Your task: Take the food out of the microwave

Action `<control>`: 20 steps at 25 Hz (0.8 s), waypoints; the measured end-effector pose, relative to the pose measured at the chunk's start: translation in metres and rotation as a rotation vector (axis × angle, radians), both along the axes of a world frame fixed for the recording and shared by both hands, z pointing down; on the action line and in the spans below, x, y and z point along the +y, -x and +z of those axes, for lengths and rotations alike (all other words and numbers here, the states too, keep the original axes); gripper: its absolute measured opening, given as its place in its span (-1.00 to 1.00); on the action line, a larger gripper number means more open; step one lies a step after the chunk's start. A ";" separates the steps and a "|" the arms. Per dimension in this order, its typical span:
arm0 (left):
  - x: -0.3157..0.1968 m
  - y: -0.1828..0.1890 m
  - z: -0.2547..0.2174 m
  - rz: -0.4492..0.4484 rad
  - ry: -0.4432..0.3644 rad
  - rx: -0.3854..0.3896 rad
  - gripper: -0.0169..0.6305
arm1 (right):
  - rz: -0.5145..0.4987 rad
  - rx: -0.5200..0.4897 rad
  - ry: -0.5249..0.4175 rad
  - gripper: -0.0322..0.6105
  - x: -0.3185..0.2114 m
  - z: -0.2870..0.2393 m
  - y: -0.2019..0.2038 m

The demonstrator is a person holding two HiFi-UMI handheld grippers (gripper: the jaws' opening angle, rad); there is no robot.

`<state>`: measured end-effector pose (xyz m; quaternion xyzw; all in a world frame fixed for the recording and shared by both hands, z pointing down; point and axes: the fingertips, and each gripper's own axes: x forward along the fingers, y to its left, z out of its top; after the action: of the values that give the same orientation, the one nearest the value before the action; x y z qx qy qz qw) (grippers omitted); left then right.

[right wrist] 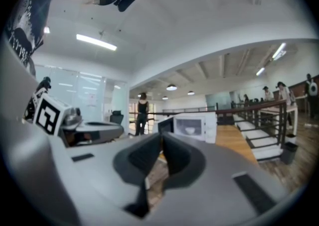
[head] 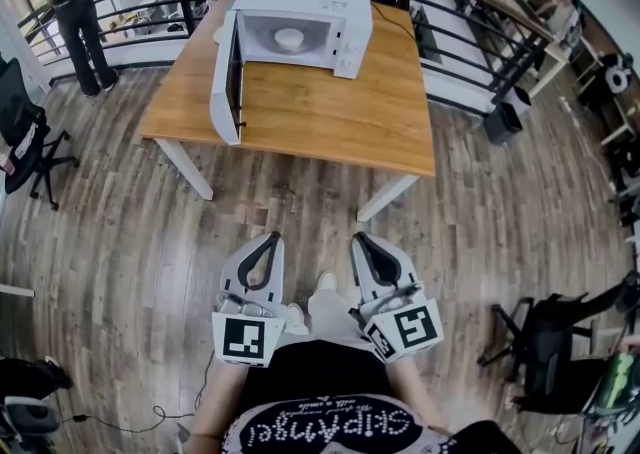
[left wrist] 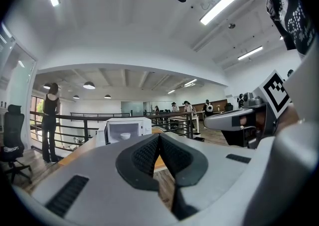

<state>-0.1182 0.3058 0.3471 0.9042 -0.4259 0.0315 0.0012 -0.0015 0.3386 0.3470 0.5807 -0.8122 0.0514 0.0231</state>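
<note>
The microwave (head: 300, 27) is seen at the far side of the wooden table (head: 330, 112). Its door (head: 226, 77) is swung fully open to the left. A small white bowl (head: 289, 38) sits in the middle of the chamber; what it holds cannot be made out. The left gripper (head: 270, 239) and the right gripper (head: 359, 240) are held side by side close to the body, over the floor (head: 120, 242) and well apart from the table. Both are pointed roughly level toward the microwave. On each, the jaws are pressed together with nothing between them.

The step in hand is judged to be the approach, so the gap to the table has to be closed first. One pair of jaws should be opened before the chamber is entered, not inside it, where room looks tight. The right gripper is probably better placed, since the open door stands on the left. The bowl is best taken by its rim and drawn straight out, kept level so that nothing is spilled.
</note>
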 end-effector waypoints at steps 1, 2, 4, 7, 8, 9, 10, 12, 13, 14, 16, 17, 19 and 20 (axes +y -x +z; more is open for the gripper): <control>-0.003 -0.001 0.001 -0.002 0.003 -0.001 -0.85 | -0.004 -0.004 0.002 -0.78 -0.004 0.002 -0.001; -0.007 -0.002 0.003 -0.004 0.007 -0.001 -0.85 | -0.010 -0.008 0.005 -0.78 -0.008 0.003 -0.002; -0.017 -0.005 0.008 -0.013 0.017 -0.003 -0.85 | -0.022 -0.010 0.016 -0.78 -0.019 0.008 -0.004; -0.037 -0.012 0.014 -0.031 0.028 -0.006 -0.85 | -0.037 -0.010 0.037 -0.78 -0.039 0.017 -0.012; -0.044 -0.015 0.015 -0.036 0.030 -0.007 -0.85 | -0.044 -0.009 0.040 -0.78 -0.048 0.018 -0.015; -0.053 -0.019 0.015 -0.041 0.031 -0.006 -0.85 | -0.053 -0.008 0.041 -0.78 -0.057 0.019 -0.018; -0.061 -0.023 0.015 -0.046 0.029 -0.007 -0.85 | -0.062 -0.006 0.041 -0.78 -0.067 0.018 -0.022; -0.078 -0.032 0.012 -0.052 0.023 -0.011 -0.85 | -0.080 -0.001 0.040 -0.78 -0.087 0.016 -0.031; -0.086 -0.036 0.011 -0.055 0.022 -0.013 -0.85 | -0.087 0.001 0.038 -0.78 -0.097 0.015 -0.036; -0.094 -0.039 0.011 -0.062 0.022 -0.013 -0.85 | -0.094 0.002 0.036 -0.78 -0.106 0.014 -0.041; -0.109 -0.046 0.011 -0.081 0.024 -0.013 -0.85 | -0.110 0.001 0.031 -0.78 -0.124 0.012 -0.051; -0.117 -0.050 0.012 -0.090 0.028 -0.013 -0.85 | -0.118 0.000 0.028 -0.78 -0.132 0.012 -0.056; -0.129 -0.057 0.012 -0.107 0.035 -0.013 -0.85 | -0.131 -0.004 0.030 -0.78 -0.146 0.012 -0.064; -0.135 -0.060 0.013 -0.113 0.037 -0.013 -0.85 | -0.135 -0.007 0.033 -0.78 -0.152 0.013 -0.068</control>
<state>-0.0579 0.1707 0.3597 0.8783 -0.4757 0.0452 0.0169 0.0667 0.1865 0.3602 0.5239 -0.8486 0.0651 0.0333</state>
